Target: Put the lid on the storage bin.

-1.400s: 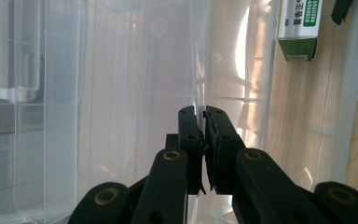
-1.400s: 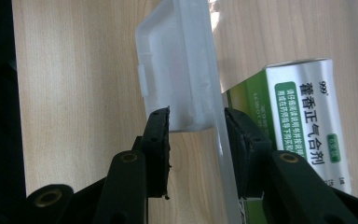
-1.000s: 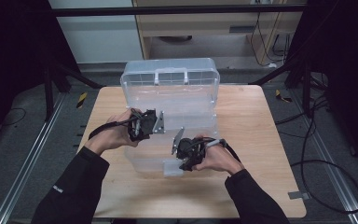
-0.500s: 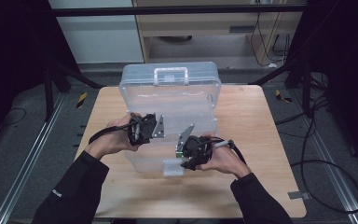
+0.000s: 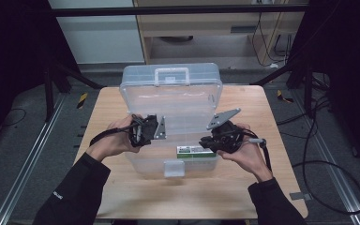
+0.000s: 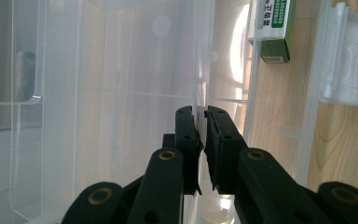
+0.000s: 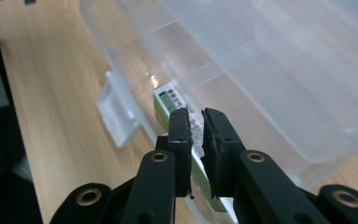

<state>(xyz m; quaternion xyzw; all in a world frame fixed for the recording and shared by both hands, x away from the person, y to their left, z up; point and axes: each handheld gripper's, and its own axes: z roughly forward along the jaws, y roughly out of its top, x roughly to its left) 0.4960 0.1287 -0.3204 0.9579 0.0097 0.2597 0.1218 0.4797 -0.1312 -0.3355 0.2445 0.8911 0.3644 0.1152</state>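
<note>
A clear plastic case (image 5: 140,166) lies on the wooden table with its lid (image 5: 171,101) swung up and back, handle (image 5: 171,75) at the far edge. A small green-and-white box (image 5: 194,151) lies inside, near the front wall and the latch (image 5: 174,168). My left gripper (image 5: 161,133) is at the case's left side, and its jaws (image 6: 201,116) are shut on a thin clear wall of the case. My right gripper (image 5: 202,140) hovers just above the green box (image 7: 168,100), its jaws (image 7: 196,116) nearly together with nothing between them.
The bare table (image 5: 243,187) reaches in front of the case and to both sides. The front latch (image 7: 116,112) sticks out toward me. A cabinet (image 5: 206,28) stands behind the table, dark stands rise at both sides, and cables (image 5: 328,164) lie on the floor at right.
The lid has swung up and farther back. My right gripper moved right and slightly away from the front latch. My left gripper stayed where it was.
</note>
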